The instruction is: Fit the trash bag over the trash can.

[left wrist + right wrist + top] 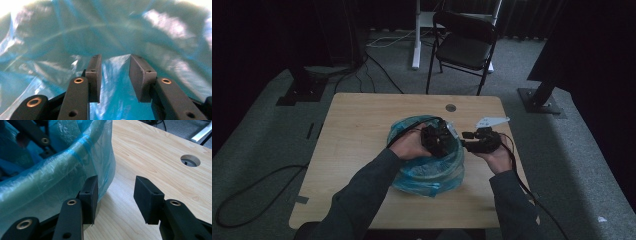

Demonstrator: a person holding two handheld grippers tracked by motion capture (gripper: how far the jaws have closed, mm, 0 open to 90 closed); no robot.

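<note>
A translucent blue plastic bag (427, 175) stands open like a round tub on the wooden table (357, 130). My left gripper (438, 140) reaches down inside it. In the left gripper view its jaws (115, 57) stand apart, with blue bag film (75, 32) close ahead and nothing pinched between the pads. My right gripper (466, 136) hovers just outside the bag's right side. In the right gripper view it (116, 180) is open over bare table, its left jaw close beside the bag's wall (50, 177). Part of the left gripper (37, 135) shows inside the bag there.
A round cable hole (450, 107) sits in the table beyond the bag, also the hole (190, 160) ahead of the right gripper. A black folding chair (464, 42) stands behind the table. Cables trail over the grey carpet (262, 150).
</note>
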